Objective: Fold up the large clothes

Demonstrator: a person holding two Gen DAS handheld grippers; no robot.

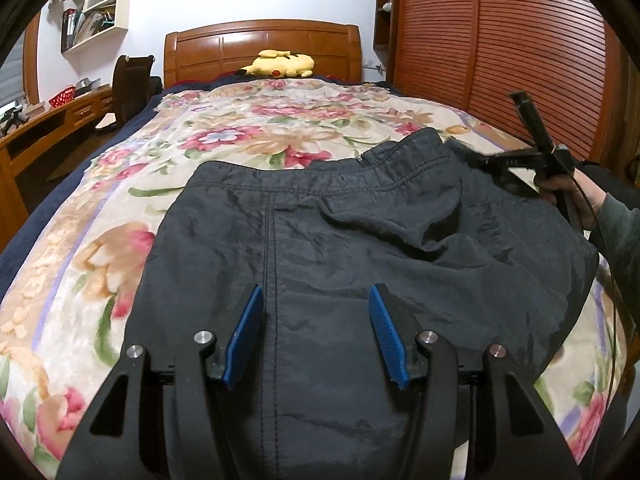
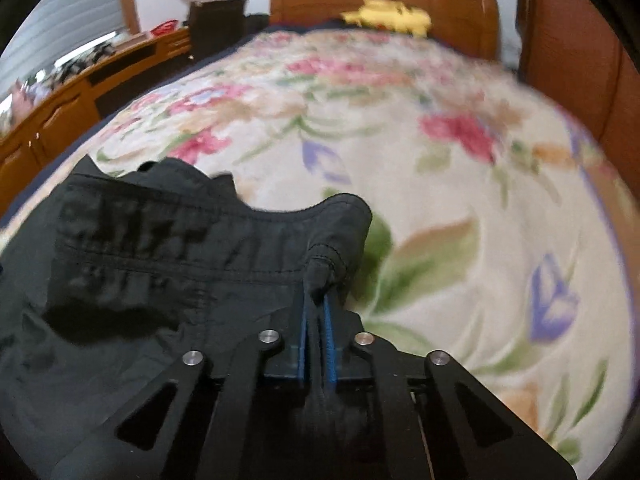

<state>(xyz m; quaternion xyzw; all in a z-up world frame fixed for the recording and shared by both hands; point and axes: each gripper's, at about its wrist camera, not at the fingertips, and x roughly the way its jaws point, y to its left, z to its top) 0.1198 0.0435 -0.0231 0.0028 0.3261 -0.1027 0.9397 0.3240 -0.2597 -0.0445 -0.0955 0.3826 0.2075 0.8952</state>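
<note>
Dark grey trousers [image 1: 360, 248] lie on the floral blanket, waistband toward the headboard. My left gripper [image 1: 315, 292] hangs over the middle of the trousers with its blue pads [image 1: 248, 328] apart and nothing pinched between them; a stitched seam runs beneath the gap. In the right wrist view the right gripper [image 2: 317, 298] is shut on a bunched corner of the trousers' waistband [image 2: 336, 236], and dark cloth runs back between the pads. The left wrist view shows that same right gripper [image 1: 486, 161] at the waistband's right end, held by a person's hand [image 1: 560, 190].
The floral blanket [image 1: 256, 128] covers the bed, with open blanket beyond and to the right of the trousers. A yellow plush toy [image 1: 280, 65] lies by the wooden headboard [image 1: 260, 44]. A desk [image 1: 44, 128] and chair stand left, and a slatted wooden wardrobe [image 1: 500, 52] stands right.
</note>
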